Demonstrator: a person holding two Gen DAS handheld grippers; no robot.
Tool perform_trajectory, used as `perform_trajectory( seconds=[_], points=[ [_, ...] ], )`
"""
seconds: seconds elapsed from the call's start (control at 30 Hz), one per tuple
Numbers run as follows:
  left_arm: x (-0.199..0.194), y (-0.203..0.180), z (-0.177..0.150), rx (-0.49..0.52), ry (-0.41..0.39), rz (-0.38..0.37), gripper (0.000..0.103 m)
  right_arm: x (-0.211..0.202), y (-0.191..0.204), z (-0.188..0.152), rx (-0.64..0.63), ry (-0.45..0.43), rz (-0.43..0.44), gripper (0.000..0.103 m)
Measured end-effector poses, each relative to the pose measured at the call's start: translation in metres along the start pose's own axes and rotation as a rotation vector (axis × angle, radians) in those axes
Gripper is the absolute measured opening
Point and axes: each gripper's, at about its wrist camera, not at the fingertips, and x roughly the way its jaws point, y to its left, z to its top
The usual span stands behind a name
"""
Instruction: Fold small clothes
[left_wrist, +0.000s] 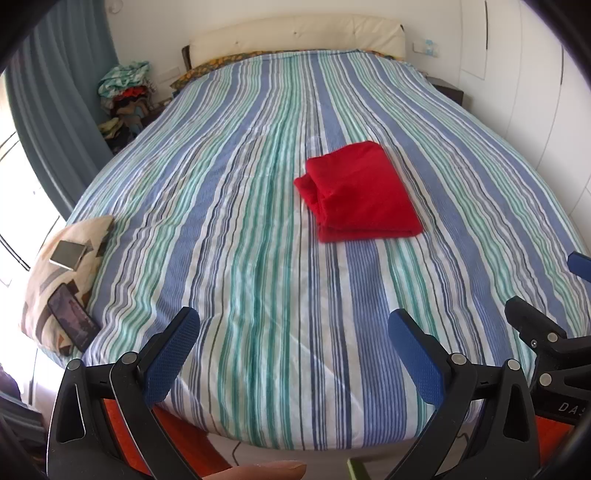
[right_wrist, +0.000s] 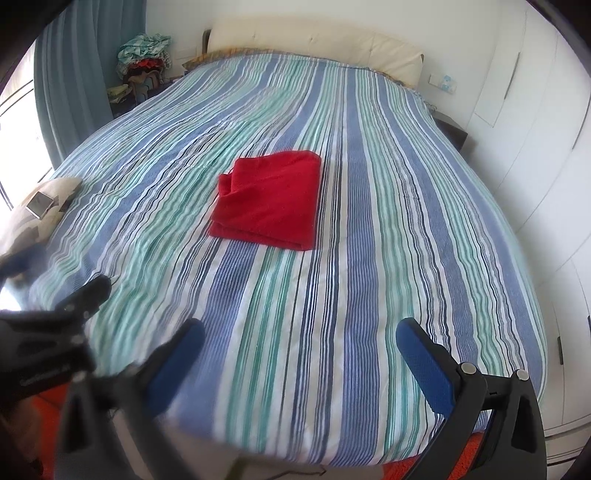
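A red garment (left_wrist: 360, 194) lies folded into a compact rectangle on the striped bedspread (left_wrist: 258, 258), right of the bed's centre line in the left wrist view and near mid-bed in the right wrist view (right_wrist: 267, 199); loose folds bunch along its left edge. Nothing touches it. The left claw (left_wrist: 291, 345) hangs over the foot of the bed, well apart from the garment, its blue-padded fingers spread wide and holding nothing. The right claw (right_wrist: 301, 350) is likewise over the foot of the bed, fingers wide apart and empty; its left finger is blurred. Each claw shows at the edge of the other's view. A patterned cushion (left_wrist: 64, 280) rests at the bed's left edge, carrying a small grey box (left_wrist: 67, 254) and a dark phone (left_wrist: 74, 319). A cream headboard (left_wrist: 295, 35) stands at the far end. A pile of mixed clothes (left_wrist: 123, 96) sits beside the bed's far left corner, next to a blue-grey curtain (left_wrist: 55, 110). White wardrobe doors (right_wrist: 535, 129) run along the right side. A fingertip (left_wrist: 258, 470) shows at the lower edge of the left wrist view.
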Motion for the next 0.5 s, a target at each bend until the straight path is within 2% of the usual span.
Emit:
perform_trajectory(
  seconds=[0.5],
  points=[
    [0.0031,0.0001,-0.0018,0.001,0.005,0.004,0.102,-0.0009,-0.0009,-0.0009,0.006,0.023,0.005,0.102]
  ],
)
